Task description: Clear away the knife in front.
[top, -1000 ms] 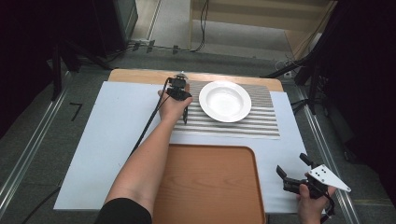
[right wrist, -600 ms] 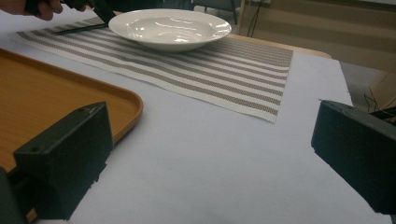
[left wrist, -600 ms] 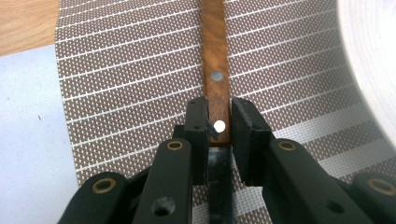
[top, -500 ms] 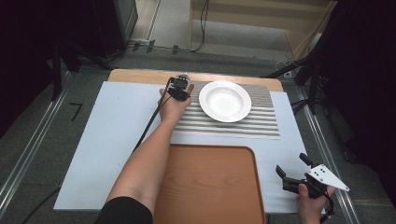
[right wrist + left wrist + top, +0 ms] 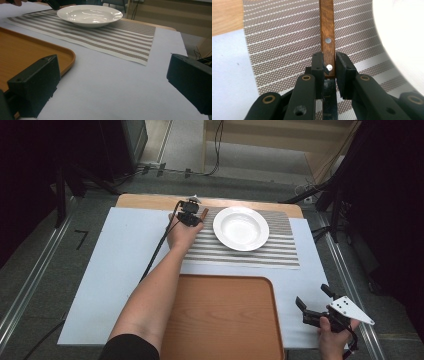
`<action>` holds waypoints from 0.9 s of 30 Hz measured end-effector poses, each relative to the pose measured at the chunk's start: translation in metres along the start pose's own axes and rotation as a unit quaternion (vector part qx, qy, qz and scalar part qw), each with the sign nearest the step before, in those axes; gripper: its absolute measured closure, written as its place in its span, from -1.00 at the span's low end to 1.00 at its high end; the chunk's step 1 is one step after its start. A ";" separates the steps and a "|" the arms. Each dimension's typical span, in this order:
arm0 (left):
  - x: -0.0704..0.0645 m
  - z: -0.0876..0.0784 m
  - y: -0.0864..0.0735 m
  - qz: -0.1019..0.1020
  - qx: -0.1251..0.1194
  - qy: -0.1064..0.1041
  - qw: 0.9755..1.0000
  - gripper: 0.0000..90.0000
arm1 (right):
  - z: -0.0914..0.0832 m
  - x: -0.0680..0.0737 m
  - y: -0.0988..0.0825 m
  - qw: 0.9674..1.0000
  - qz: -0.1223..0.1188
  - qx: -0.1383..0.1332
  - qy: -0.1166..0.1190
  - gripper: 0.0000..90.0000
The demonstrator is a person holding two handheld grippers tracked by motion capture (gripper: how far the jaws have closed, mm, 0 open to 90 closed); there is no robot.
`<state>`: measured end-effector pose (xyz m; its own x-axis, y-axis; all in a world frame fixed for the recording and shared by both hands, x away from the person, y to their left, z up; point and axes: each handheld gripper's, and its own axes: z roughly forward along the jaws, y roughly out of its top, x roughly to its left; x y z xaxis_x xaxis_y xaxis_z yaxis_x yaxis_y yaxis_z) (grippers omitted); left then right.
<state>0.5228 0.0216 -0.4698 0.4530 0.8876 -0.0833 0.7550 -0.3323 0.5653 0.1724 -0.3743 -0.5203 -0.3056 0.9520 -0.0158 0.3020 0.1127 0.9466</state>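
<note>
Left gripper [image 5: 329, 65] had just closed on brown wooden riveted handle [image 5: 327, 30] left of white ceramic plate [image 5: 241, 228], apparently to lift it; right gripper [image 5: 316, 304] wide, idle.

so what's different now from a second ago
The left gripper has just been closing, and its jaws now clamp the wooden handle lying on the striped mat beside the white bowl. The right gripper stayed open near the tray; bowl and mat unchanged.
</note>
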 end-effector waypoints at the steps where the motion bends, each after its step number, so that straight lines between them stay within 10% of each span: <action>1: 0.000 -0.003 0.000 0.000 -0.002 -0.001 1.000 0.72 | 0.000 0.000 0.000 1.000 -0.001 -0.001 0.000 -1.00; 27: 0.001 -0.057 -0.017 0.023 -0.031 -0.051 0.998 0.72 | 0.000 0.000 0.000 1.000 0.000 0.001 -0.001 -1.00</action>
<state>0.4834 0.0461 -0.4330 0.5347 0.8340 -0.1365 0.7030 -0.3494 0.6194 0.1724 -0.3745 -0.5202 -0.3032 0.9528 -0.0162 0.3034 0.1127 0.9462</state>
